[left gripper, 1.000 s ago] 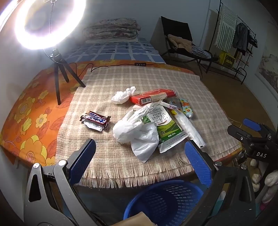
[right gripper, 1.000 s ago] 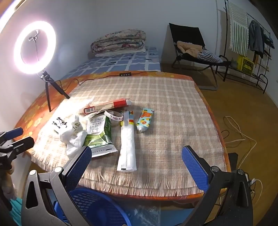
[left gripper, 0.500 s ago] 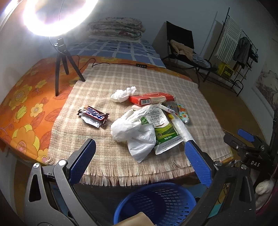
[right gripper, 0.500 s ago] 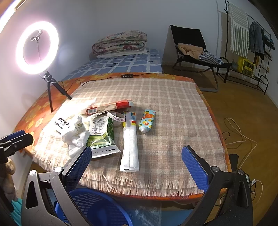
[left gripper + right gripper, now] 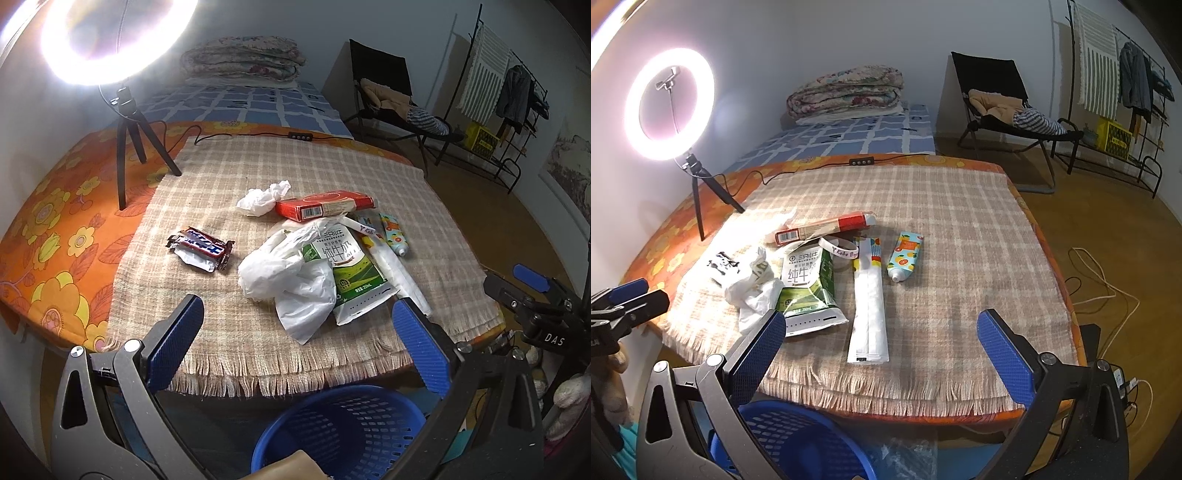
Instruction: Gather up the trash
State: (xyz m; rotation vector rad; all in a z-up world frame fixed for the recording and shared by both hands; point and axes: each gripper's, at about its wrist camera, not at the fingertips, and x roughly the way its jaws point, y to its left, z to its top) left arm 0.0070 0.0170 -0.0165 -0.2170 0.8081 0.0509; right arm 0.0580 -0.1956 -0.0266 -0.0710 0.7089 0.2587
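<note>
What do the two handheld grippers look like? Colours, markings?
Both match: left gripper and right gripper have dark grey metal arms with triangular cut-outs, silver screws and textured blue finger pads. The right gripper's black body reads "DAS" in white. No sleeves visible.

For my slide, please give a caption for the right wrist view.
Open right gripper facing trash on plaid cloth.

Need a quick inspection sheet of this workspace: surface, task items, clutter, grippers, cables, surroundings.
Surface: plaid cloth over an orange floral cover.
Job's things: candy wrapper, crumpled tissue, red box, plastic bag, milk carton, long white pouch, tube, all on the cloth; blue basket below the near edge.
Clutter: wristband.
Grippers: left gripper and right gripper open, holding nothing.
Cables: ring light lead; loose cords on the floor.
Surroundings: ring light, bed, chair, rack.
</note>
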